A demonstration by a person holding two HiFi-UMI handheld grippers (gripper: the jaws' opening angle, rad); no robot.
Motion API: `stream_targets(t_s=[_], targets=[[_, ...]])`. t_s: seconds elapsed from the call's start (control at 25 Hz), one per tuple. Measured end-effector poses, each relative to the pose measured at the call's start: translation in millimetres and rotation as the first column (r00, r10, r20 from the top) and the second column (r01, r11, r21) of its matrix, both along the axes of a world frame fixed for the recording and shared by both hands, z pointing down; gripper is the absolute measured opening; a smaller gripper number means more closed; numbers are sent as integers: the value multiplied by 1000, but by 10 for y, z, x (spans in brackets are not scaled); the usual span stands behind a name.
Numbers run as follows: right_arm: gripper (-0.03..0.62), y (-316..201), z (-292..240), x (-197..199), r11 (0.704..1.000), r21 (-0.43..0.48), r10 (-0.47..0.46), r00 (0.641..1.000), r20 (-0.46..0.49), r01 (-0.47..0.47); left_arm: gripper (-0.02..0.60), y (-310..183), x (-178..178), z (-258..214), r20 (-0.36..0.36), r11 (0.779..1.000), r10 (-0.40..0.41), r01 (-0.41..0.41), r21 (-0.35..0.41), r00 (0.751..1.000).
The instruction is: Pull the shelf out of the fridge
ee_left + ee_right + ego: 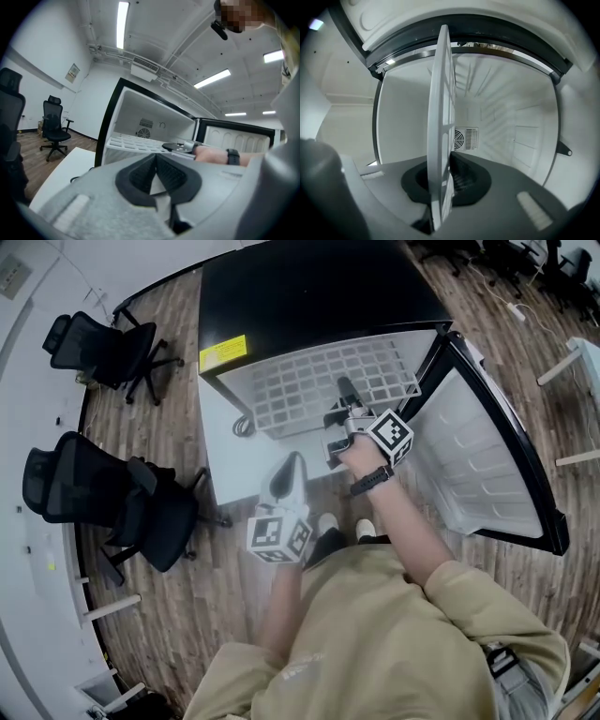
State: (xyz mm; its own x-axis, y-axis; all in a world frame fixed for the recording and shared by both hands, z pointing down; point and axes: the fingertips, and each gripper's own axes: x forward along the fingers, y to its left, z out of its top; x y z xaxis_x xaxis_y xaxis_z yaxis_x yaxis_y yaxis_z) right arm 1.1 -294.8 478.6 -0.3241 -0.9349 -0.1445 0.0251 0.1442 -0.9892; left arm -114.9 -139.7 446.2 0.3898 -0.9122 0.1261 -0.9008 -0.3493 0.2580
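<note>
A small black fridge (319, 296) stands with its door (487, 460) swung open to the right. Its white grid shelf (328, 381) juts part way out of the front. My right gripper (343, 405) is shut on the shelf's front edge. In the right gripper view the shelf (442, 117) runs edge-on between the dark pads (461, 180), with the fridge's back wall and fan vent (466, 139) behind. My left gripper (287, 482) hangs lower left, in front of the fridge, shut with nothing in it. Its view looks up at the shelf (136, 140) and the right gripper (177, 146).
Two black office chairs (103, 348) (108, 493) stand to the left on the wood floor. A white panel (234, 460) lies beside the fridge's left side, with a cable (244, 425) on it. Table legs (562, 362) show at the far right.
</note>
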Motion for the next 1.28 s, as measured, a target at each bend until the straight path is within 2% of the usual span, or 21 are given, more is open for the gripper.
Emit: stream_targets(t_s=[0.2, 1.12, 1.28], targets=[[21, 264, 44, 46, 1000, -3, -10, 1000, 0, 10, 2, 169, 37, 44, -5, 1000, 3, -3, 7, 1000], [21, 470, -21, 67, 999, -20, -40, 999, -12, 40, 2, 229, -20, -73, -20, 999, -28, 29, 18, 999], [23, 536, -29, 68, 998, -29, -54, 998, -16, 54, 2, 265, -27, -152, 0, 999, -37, 37, 36, 999]])
